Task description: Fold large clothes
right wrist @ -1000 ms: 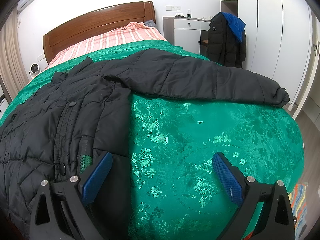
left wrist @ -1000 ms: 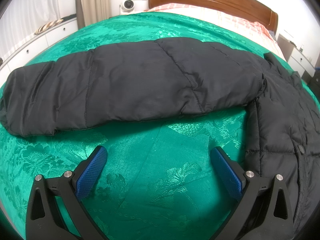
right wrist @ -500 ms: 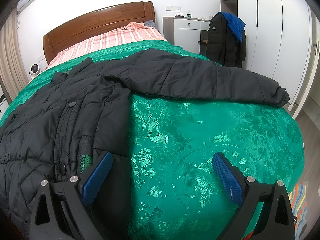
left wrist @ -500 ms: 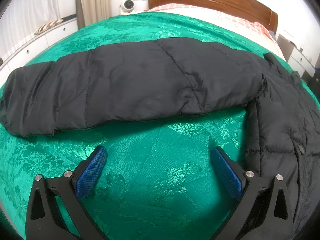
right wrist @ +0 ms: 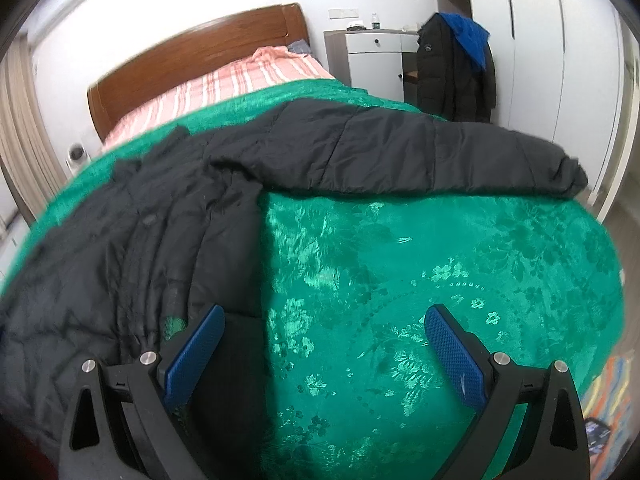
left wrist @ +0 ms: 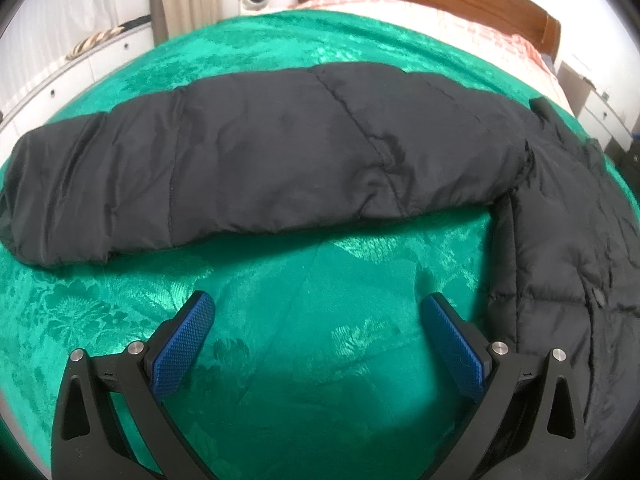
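Note:
A large black puffer jacket lies spread on a green bedspread (left wrist: 312, 344). In the left wrist view its left sleeve (left wrist: 256, 160) stretches out to the left and the body (left wrist: 568, 240) lies at the right. My left gripper (left wrist: 318, 310) is open and empty, above bare bedspread just below the sleeve. In the right wrist view the jacket body (right wrist: 132, 248) fills the left and the other sleeve (right wrist: 400, 156) reaches right to its cuff (right wrist: 568, 176). My right gripper (right wrist: 324, 320) is open and empty, its left finger (right wrist: 196, 352) over the jacket's hem edge.
A wooden headboard (right wrist: 192, 60) and striped pink sheet (right wrist: 224, 92) lie at the far end. A white cabinet (right wrist: 376, 60) with a dark coat and blue garment (right wrist: 460, 64) hung beside it stands at the right. White drawers (left wrist: 60, 76) run along the left.
The right wrist view has tilted and shifted with motion blur; the right gripper moved slightly. The left gripper and the jacket have hardly moved. Both grippers stay open.

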Demonstrator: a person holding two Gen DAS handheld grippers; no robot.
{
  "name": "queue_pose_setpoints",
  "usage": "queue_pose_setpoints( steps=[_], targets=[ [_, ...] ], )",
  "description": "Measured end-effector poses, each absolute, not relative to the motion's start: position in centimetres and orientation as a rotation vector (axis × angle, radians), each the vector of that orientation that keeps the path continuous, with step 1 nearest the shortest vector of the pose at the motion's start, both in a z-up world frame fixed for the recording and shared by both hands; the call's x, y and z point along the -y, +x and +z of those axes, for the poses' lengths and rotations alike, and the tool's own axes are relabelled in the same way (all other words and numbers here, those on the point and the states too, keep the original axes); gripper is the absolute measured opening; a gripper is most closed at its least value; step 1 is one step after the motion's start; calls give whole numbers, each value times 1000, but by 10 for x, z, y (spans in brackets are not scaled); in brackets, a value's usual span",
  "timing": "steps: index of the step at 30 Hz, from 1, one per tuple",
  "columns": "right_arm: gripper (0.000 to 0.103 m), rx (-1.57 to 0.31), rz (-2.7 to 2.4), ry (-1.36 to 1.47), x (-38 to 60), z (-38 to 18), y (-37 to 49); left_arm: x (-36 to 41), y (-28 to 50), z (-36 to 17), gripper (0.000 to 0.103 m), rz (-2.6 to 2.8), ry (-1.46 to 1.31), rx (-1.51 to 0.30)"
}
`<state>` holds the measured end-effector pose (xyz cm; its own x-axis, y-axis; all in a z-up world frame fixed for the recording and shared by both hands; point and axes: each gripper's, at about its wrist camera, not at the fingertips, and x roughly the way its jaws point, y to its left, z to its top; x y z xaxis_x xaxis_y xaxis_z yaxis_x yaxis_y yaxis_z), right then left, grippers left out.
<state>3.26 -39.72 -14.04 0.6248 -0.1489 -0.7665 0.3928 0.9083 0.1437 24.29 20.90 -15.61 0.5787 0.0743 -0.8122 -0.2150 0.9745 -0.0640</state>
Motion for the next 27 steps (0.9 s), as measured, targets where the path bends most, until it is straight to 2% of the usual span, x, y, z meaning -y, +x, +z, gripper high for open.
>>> queue_pose_setpoints(
  steps=[3,9,12,15,18,20,21,22,23,27],
  targets=[
    [99,-757,-297,471,428,-125,17,-207,231,-146,102,151,-163,-949],
    [100,-588,-338,778,524,-109,-10,-208,180,-107,103,155,-123,-824],
    [100,-523,-418,1008,581,-126,-16,-214,163,-98,103,177,-141,-767],
    [99,-539,-460,1141,621,-154,-3,-220,153,-104,103,220,-164,-729],
    [84,-562,-495,1247,648,-185,13,-227,151,-125,103,276,-206,-750],
    [57,-556,-579,1233,651,-186,17,-232,152,-137,103,298,-240,-794],
    [49,-564,-601,1205,650,-182,22,-236,154,-140,103,300,-266,-813],
    [28,-582,-607,1163,648,-176,30,-240,153,-140,103,301,-290,-810],
    [19,-590,-605,1120,645,-167,37,-243,152,-139,103,309,-302,-798],
    [15,-548,-510,860,606,-83,83,-254,148,-138,103,333,-333,-771]
  ],
)
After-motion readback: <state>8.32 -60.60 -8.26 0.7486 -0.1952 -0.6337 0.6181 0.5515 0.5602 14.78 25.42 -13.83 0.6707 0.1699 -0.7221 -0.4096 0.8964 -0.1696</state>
